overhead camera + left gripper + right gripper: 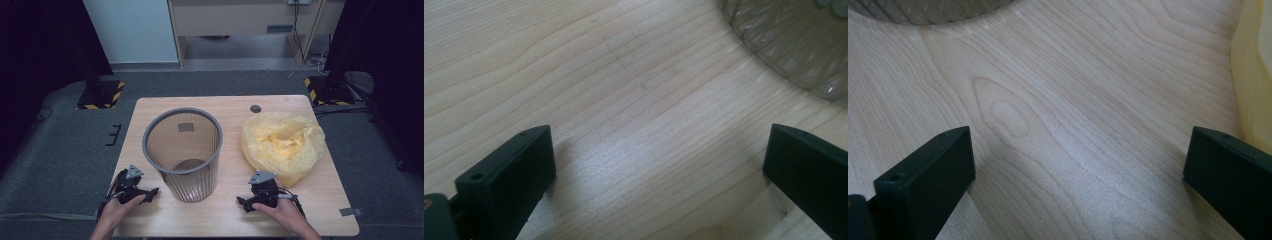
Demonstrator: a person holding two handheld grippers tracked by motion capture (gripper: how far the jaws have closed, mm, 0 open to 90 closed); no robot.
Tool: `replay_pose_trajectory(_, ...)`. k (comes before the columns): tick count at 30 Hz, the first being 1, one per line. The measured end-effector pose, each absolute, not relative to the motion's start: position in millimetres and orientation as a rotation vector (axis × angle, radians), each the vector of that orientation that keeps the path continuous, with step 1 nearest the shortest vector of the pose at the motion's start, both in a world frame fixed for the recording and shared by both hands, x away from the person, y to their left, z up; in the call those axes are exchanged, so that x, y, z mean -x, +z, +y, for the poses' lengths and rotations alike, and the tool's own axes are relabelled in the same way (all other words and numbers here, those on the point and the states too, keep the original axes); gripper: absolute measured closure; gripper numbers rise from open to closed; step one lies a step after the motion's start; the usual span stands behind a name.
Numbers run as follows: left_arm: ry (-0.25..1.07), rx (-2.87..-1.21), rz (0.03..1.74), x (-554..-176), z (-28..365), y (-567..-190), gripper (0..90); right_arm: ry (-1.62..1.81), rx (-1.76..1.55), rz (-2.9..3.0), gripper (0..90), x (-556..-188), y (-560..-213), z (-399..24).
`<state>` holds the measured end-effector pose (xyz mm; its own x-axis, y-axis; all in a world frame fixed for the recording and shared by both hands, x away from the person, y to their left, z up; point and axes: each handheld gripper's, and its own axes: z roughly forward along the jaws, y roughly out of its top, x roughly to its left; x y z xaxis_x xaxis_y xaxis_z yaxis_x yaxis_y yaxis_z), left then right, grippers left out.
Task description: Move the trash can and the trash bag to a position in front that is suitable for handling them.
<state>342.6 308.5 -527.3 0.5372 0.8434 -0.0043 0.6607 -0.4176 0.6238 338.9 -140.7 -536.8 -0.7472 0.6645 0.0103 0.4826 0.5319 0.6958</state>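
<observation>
We rest both grippers on the table [150, 107] near its front edge, one on either side of the bin [183, 152], because nothing is in hand yet. The left gripper [150, 192] lies at the front left, its tips turned toward the bin's base; its jaws stand wide apart with only bare wood between them. In the left gripper view the ribbed wall of the bin [794, 50] curves past the upper right corner, near but not touching.

The right gripper [242, 202] lies at the front right, its jaws likewise spread wide and holding nothing. It sits between the bin and the bag [283, 145], and in its own view the bag's [1252, 75] yellow film shows just beside one jaw at the right edge, while the bin's foot [933, 12] shows at the top left.

The bin stands upright in the middle of the table, empty as far as we can see through its translucent wall. The bag lies crumpled and loosely bunched to its right, apart from it.

We judge that the bag is meant to line the bin, so the right gripper is well placed to take the film first, and the left to help spread its mouth.
</observation>
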Motion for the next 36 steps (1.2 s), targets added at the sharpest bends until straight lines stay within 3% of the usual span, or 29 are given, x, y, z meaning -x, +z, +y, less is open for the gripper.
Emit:
replay_pose_trajectory(6,0.406,-2.175,1.212,-342.8,308.9,-522.6,2.7,1.037,-0.964,2.508,0.2,-339.5,-537.5,-141.6)
replay_pose_trajectory(19,0.354,-2.071,1.019,-333.3,295.6,-498.5,3.2,1.041,-0.962,2.503,0.3,-340.1,-537.9,-142.1)
replay_pose_trajectory(36,0.325,-2.010,0.970,-333.6,290.0,-492.1,2.7,1.041,-0.965,2.505,0.3,-340.7,-537.9,-142.3)
